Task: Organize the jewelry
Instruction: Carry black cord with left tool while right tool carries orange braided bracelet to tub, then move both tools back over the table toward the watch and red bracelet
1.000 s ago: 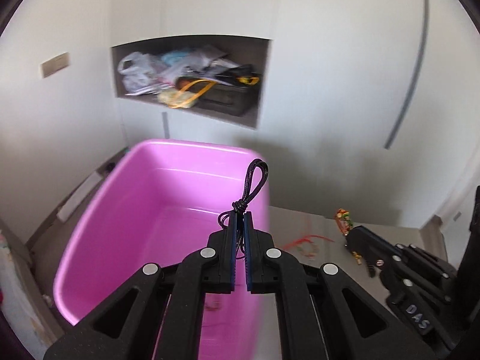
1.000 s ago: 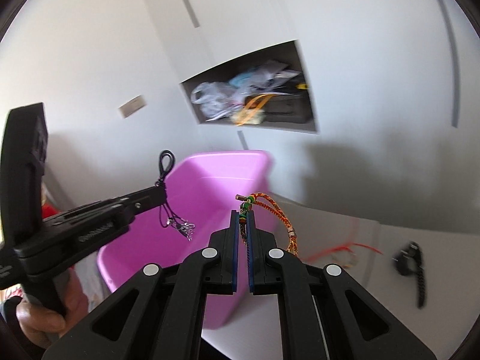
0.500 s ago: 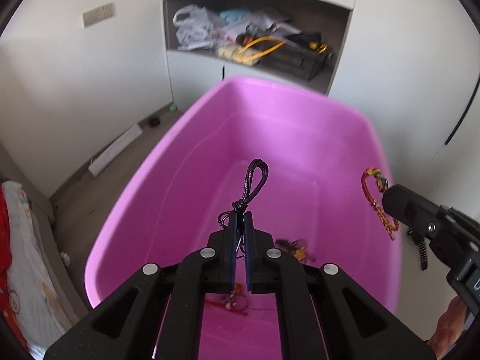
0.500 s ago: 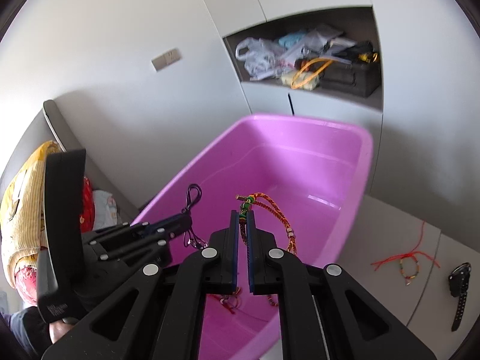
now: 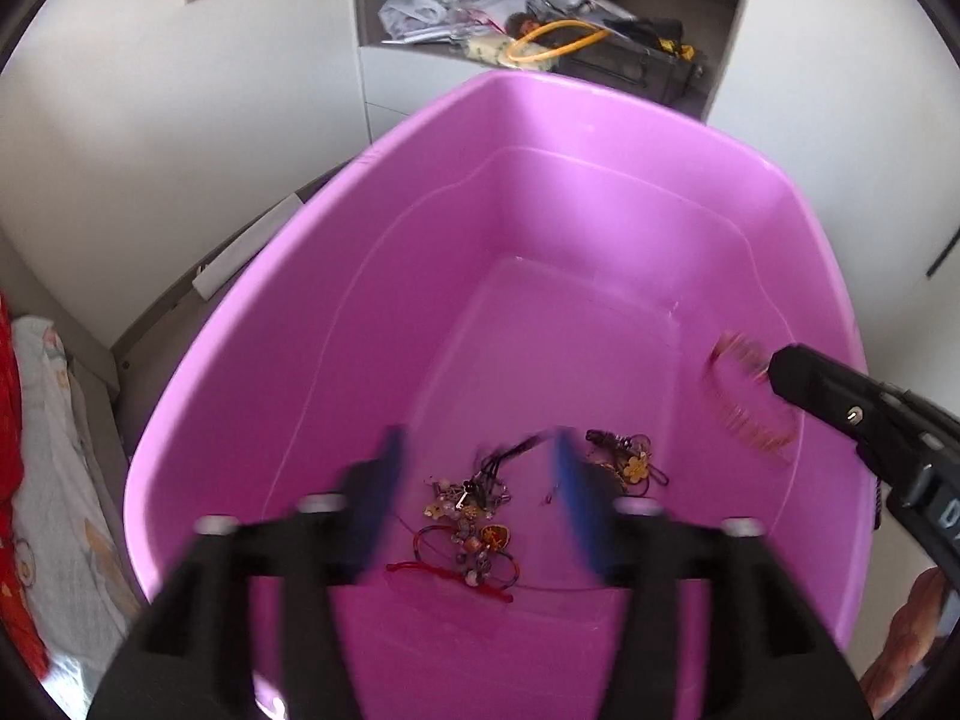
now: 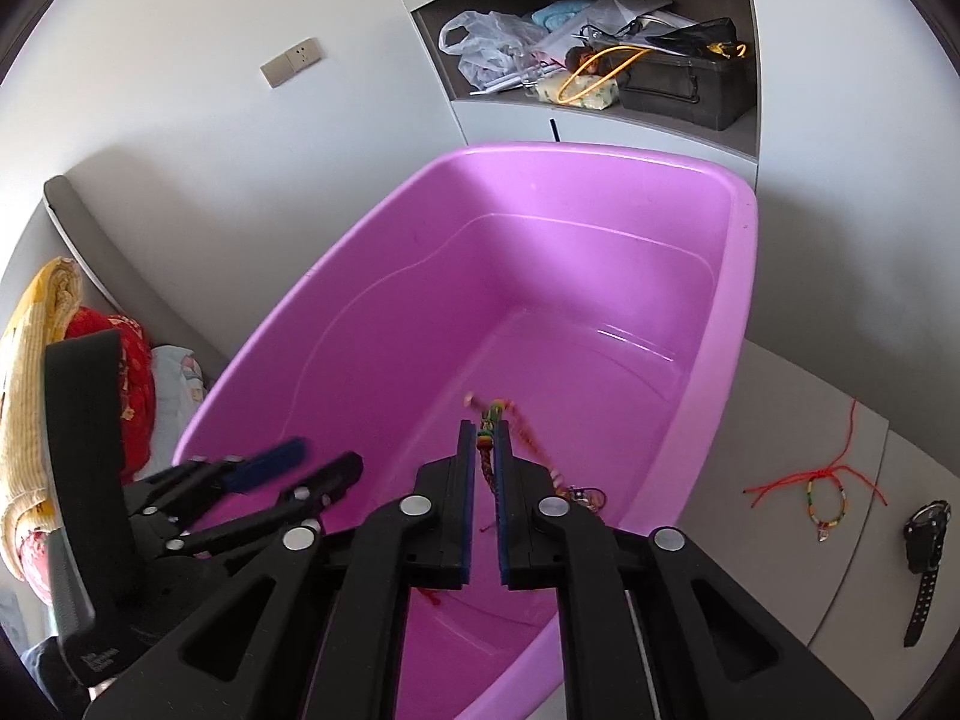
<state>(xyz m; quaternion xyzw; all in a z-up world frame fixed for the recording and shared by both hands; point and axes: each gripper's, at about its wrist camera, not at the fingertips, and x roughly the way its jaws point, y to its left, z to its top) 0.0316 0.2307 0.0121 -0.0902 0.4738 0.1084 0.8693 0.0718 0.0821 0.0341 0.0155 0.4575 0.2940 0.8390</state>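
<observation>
White walls and a cluttered wall niche [image 6: 606,60] back a large pink tub [image 5: 600,192] holding tangled jewelry [image 5: 474,516]. The left tool [image 5: 474,480] is spreading, nothing between. The right tool [image 6: 487,456] is parting around a braided bracelet [image 6: 489,450].

Left tool [image 5: 474,480] and right tool [image 6: 485,438], jaws opening.

Both wrist views look steeply down, close, into pink tub [image 5: 600,120].

Cluttered wall niche [image 6: 600,60], wall socket [image 6: 290,62], red and yellow bedding [image 6: 72,354]
</observation>
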